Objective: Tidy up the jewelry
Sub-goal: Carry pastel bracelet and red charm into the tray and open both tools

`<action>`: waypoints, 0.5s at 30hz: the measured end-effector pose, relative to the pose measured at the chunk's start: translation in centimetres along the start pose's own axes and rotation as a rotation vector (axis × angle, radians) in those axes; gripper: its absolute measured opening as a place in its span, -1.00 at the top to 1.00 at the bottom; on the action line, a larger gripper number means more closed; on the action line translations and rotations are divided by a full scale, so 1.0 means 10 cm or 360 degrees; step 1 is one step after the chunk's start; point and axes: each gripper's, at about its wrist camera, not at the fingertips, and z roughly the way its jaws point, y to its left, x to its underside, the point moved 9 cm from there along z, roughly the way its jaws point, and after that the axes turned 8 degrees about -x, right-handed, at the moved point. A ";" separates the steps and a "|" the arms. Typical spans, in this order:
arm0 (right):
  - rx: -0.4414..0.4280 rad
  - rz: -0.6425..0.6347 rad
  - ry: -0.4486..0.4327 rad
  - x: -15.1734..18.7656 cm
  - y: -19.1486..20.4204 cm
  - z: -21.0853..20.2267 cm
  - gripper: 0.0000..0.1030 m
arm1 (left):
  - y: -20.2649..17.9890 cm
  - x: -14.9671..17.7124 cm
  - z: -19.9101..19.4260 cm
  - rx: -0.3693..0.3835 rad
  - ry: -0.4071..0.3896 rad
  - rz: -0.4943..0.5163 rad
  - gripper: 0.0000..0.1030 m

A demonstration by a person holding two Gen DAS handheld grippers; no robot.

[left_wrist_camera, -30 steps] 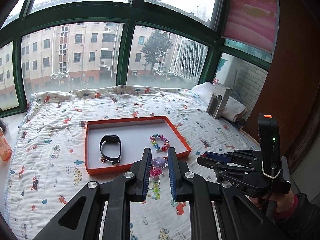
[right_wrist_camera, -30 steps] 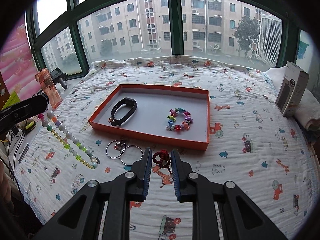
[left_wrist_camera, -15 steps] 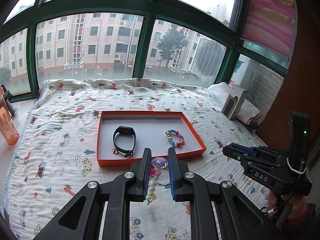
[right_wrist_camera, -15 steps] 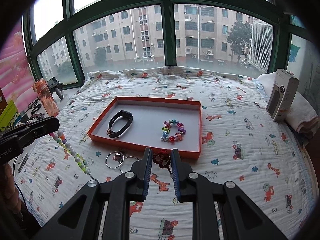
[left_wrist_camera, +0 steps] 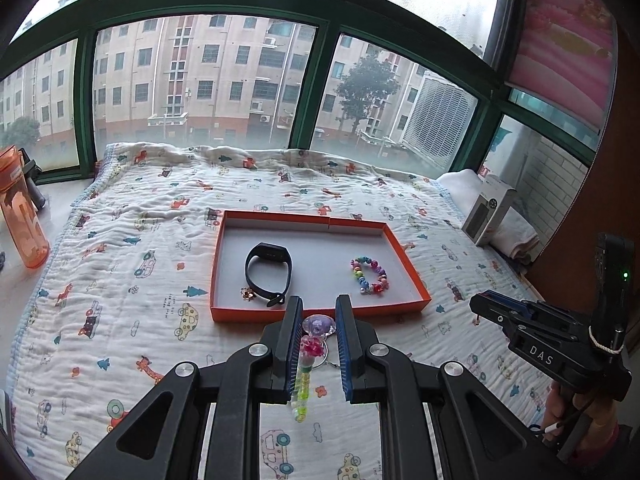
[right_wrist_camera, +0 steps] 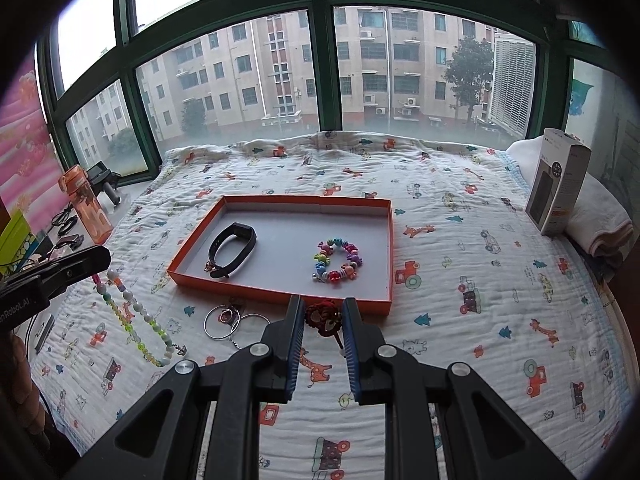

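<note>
Jewelry lies partly sorted in a shallow orange cardboard tray with a grey floor [right_wrist_camera: 384, 240], which sits on a bed covered by a white quilt printed with small cars and animals [right_wrist_camera: 480, 280]. Inside the tray, toward its left side, rests a black rubber wristband [right_wrist_camera: 232, 249] with a small gold-coloured trinket [left_wrist_camera: 248, 293] touching its near end; toward the tray's right side lies a round bracelet of multicoloured beads [right_wrist_camera: 337, 261], well apart from the wristband.

The left gripper [left_wrist_camera: 318, 322] hangs just in front of the tray's near wall, its jaws drawn narrow and clamped on a long strand of pastel and green beads topped by a pale purple faceted bead [left_wrist_camera: 306, 364]; the strand dangles from between the pads down toward the quilt. In the right wrist view the same strand [right_wrist_camera: 136, 324] hangs to the left of the tray, below the dark tip of the left gripper [right_wrist_camera: 94, 258].

The right gripper [right_wrist_camera: 323, 316] sits just in front of the tray's near wall, toward its right half, jaws narrow and pinched on a dark red knotted cord ornament [right_wrist_camera: 324, 314] that pokes out between the pads. Seen from the left wrist, the right gripper [left_wrist_camera: 478, 306] is to the right of the tray, gripped by a hand [left_wrist_camera: 568, 408].

On the quilt just in front of the tray's near left corner lie thin silver wire hoops [right_wrist_camera: 222, 322], untouched by either gripper.
</note>
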 end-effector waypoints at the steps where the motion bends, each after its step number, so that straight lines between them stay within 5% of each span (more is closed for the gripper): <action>1: 0.0001 -0.0001 0.0001 0.00 0.00 0.00 0.57 | 0.02 -0.01 0.00 -0.0008 -0.0001 -0.0006 0.66; 15: -0.0014 -0.0032 -0.0026 -0.27 -0.04 0.19 0.57 | 0.06 -0.47 0.15 -0.0019 -0.0050 0.0001 0.66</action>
